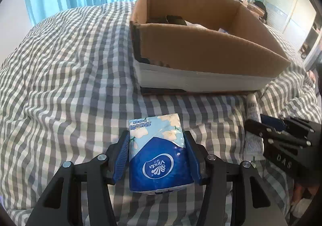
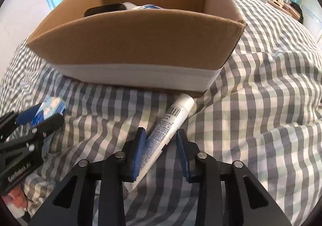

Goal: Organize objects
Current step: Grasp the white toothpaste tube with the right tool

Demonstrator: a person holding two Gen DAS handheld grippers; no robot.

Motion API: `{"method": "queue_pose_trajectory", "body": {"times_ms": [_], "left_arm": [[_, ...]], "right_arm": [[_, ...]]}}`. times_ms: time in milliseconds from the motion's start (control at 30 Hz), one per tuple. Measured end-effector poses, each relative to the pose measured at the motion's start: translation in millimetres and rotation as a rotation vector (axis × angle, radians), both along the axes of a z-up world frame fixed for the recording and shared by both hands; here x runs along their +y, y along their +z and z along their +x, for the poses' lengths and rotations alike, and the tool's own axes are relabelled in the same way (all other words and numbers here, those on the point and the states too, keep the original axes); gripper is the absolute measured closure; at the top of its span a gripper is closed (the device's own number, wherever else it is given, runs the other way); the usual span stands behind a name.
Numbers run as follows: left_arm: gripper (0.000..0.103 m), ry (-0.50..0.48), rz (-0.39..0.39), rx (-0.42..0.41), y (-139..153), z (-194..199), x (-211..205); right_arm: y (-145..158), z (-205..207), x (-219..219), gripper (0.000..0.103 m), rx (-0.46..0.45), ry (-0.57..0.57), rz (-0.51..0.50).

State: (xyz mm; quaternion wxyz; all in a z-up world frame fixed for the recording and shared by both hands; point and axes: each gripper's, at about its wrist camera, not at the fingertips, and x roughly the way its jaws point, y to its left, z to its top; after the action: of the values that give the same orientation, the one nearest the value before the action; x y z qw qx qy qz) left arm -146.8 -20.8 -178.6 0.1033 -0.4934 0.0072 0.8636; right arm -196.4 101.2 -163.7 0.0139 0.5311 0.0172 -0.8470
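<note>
From the left wrist, the left tongs are clamped on a tissue pack, a blue pad pressed against each long side. Whether the pack is lifted or lies on the checked bed cannot be told from here. The cardboard box stands ahead and a little to the right, open at the top, with some dark things already inside. At the right edge the right tongs show from the side, over a white tube lying near the box's front corner.

From the right wrist, the right tongs stand apart around the tube. The tube lies slantwise on the bed, its cap end just beside the foot of the box. The left pad touches or nearly touches its flat end; the right pad is clear of it. The left tongs with the tissue pack appear at the left.

The step in hand looks like a double pickup: the pack is gripped, the tube not yet. Next, the right tongs likely need to close on the slanted tube without letting it slip, then both loads must rise over the box's front wall and drop inside.
</note>
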Motion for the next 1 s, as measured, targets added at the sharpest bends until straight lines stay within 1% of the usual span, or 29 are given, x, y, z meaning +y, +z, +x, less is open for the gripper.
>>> {"method": "queue_pose_trajectory", "body": {"times_ms": [133,200,333,433,533,700,867,1000], "left_arm": [[0.049,0.02,-0.011,0.017,11,13,-5],[0.049,0.02,-0.024,0.03,16,20,-6],[0.049,0.034,-0.048,0.039,25,39,-6],[0.049,0.042,-0.052,0.047,32,49,-7],[0.049,0.046,-0.062,0.066,45,61,1],[0.049,0.049,-0.051,0.104,69,75,6],[0.049,0.051,-0.037,0.153,95,87,10],[0.049,0.047,-0.03,0.191,117,91,14]], "right_arm": [[11,18,4,0.079,0.02,-0.005,-0.027],[17,28,5,0.087,0.03,-0.003,-0.031],[28,46,7,0.087,0.05,0.01,-0.057],[39,57,-5,0.087,0.075,0.031,-0.067],[55,68,-11,0.087,0.114,0.054,-0.064],[83,90,-14,0.087,0.185,0.088,-0.062],[101,95,-19,0.087,0.238,0.108,-0.064],[124,105,-19,0.087,0.285,0.124,-0.062]]}}
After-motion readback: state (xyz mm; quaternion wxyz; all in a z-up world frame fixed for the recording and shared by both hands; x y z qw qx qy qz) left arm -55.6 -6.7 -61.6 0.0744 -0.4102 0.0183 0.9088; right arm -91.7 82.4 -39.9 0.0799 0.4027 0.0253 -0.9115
